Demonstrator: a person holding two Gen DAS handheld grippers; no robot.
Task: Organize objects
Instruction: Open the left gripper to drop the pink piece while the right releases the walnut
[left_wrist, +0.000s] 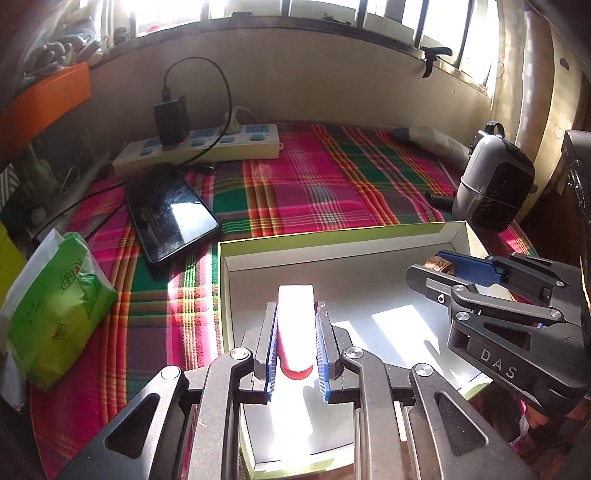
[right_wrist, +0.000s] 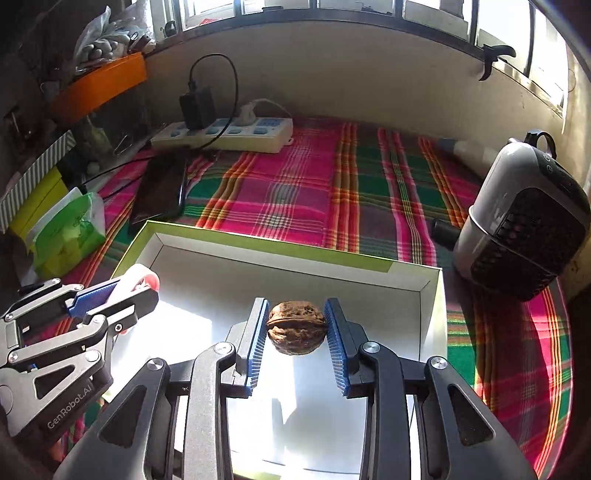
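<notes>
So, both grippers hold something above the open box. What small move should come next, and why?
Probably lower both a little, then open. The right gripper pinches the walnut, the left gripper the white tube, both over the white floor of the box.

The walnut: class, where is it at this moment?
In the right wrist view the walnut sits clamped in the right gripper, above the white floor of the open box, right of the left gripper.
</notes>
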